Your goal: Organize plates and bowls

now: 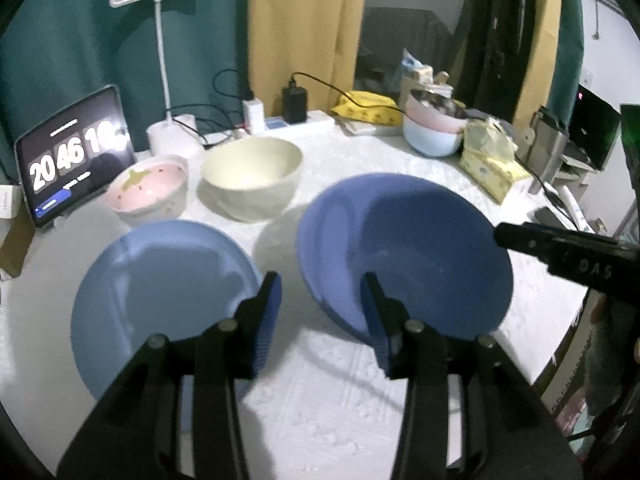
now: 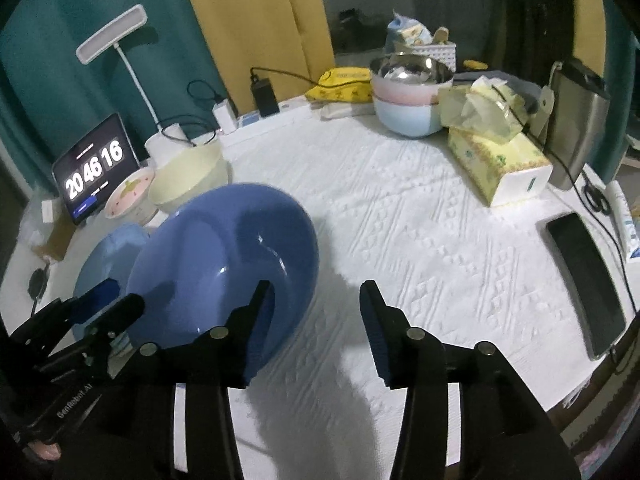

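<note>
A dark blue bowl sits on the white tablecloth, beside a light blue plate on its left. My left gripper is open at the bowl's near-left rim, which passes between the fingers untouched. In the right wrist view, my right gripper is also open, its left finger over the dark blue bowl and its right one over bare cloth. The left gripper shows at the bowl's far side. Behind stand a cream bowl and a pink patterned bowl.
A stack of pink and pale blue bowls stands at the back right, next to a tissue box and a steel canister. A phone lies near the right edge. A tablet clock, lamp and power strip line the back.
</note>
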{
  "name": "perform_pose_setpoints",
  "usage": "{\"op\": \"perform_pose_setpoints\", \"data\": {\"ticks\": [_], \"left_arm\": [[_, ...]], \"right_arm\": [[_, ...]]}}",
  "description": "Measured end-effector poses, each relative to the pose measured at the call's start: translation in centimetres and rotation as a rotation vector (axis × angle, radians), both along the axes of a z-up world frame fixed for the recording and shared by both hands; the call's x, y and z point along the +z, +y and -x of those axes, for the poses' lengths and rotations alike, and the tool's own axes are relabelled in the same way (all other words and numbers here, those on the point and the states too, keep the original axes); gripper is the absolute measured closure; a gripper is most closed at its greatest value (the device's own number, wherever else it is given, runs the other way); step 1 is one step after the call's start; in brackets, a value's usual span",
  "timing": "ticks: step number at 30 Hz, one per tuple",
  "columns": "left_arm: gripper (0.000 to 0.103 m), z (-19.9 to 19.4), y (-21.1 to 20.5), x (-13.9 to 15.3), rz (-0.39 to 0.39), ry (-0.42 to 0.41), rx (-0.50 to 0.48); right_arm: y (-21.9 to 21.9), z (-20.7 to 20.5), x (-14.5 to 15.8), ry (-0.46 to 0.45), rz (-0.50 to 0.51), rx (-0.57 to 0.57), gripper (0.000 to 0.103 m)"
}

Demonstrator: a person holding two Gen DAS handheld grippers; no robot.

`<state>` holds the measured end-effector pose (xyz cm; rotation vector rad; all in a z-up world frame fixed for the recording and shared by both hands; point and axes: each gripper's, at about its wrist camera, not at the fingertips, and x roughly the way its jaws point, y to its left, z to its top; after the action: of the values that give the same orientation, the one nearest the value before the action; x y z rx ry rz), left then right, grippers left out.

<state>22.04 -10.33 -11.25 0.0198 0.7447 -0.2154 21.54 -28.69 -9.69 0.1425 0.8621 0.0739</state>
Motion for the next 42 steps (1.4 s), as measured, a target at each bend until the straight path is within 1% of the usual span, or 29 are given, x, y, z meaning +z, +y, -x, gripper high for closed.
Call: {"op": "perform_pose_setpoints", "data": {"ticks": [7, 14, 26, 30, 34, 38, 42], "left_arm": [[0.06, -0.7, 2.3, 1.5, 0.021, -0.036, 0.038], [0.06, -2.1, 4.4, 3.2, 0.041, -0.075, 0.069], [0.06, -5.0, 6.7, 4.5, 0.058, -0.097, 0.096], [0.06, -6.8, 7.3, 4.5, 0.077, -0.083, 0.109], [0.06, -8.4, 7.9, 4.2, 0.081, -0.063, 0.119], [0.06, -10.1, 8.4, 3.7, 0.082, -0.032, 0.118], [0.06, -11.7, 8.7, 3.2, 0.101, 0.0, 0.114]], "right_arm": [[0.7, -1.0, 1.9, -0.046, 0.015, 0.004, 0.056], [2.9, -2.8, 3.5, -0.082, 0.025, 0.045, 0.056], [7.1, -6.2, 4.9, -0.092, 0.038, 0.12, 0.056], [8.2, -7.8, 5.2, -0.093, 0.052, 0.135, 0.056], [9.3, -9.5, 5.1, -0.084, 0.064, 0.145, 0.056], [10.1, -10.8, 4.6, -0.069, 0.063, 0.151, 0.056], [11.0, -12.6, 3.7, -0.034, 0.059, 0.158, 0.056]]}}
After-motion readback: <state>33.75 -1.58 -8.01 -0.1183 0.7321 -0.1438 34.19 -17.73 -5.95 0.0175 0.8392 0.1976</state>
